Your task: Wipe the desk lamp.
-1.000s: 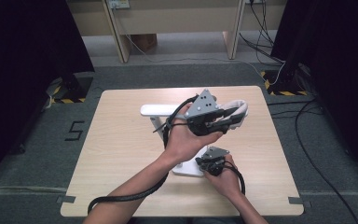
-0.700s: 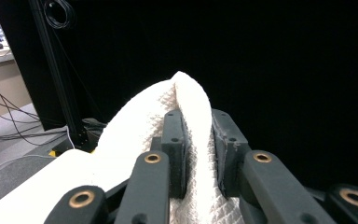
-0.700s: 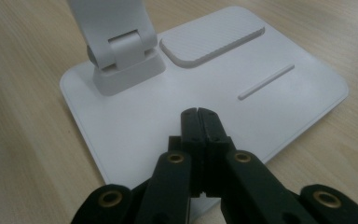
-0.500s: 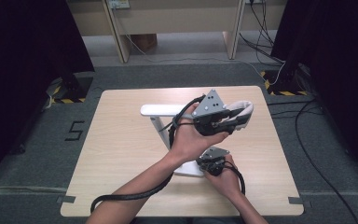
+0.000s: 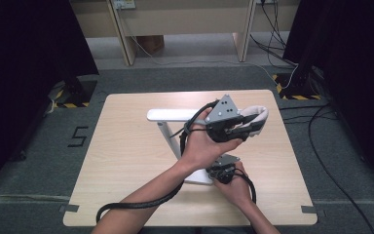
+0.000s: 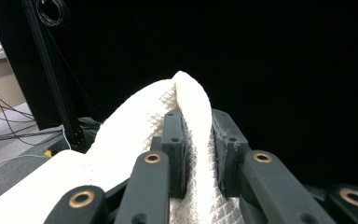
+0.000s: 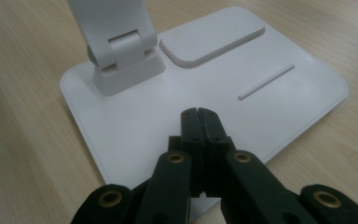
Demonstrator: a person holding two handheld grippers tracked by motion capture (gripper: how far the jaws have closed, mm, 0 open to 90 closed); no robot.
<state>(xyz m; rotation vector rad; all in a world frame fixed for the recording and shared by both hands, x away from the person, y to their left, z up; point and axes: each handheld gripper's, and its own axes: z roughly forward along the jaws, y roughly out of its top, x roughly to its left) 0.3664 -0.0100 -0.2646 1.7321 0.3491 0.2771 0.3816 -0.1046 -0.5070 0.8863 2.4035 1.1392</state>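
White cloth [image 6: 193, 121], pinched lengthwise by left gripper [image 5: 246, 127] jaws; right gripper [image 7: 199, 122] jaws meet empty.

A white desk lamp [image 5: 175, 131] stands mid-table, its slanted stem and long head barring any straight pass across the centre of the wooden table [image 5: 126, 161]. Its flat base [image 7: 205, 93] takes up the near centre, where the right gripper [image 7: 199, 114] presses down with jaws together. The left gripper [image 5: 236, 127], clamped on a white cloth [image 6: 191, 107], is raised near the lamp head's right end. Bare tabletop lies open along the left side and far right edge.
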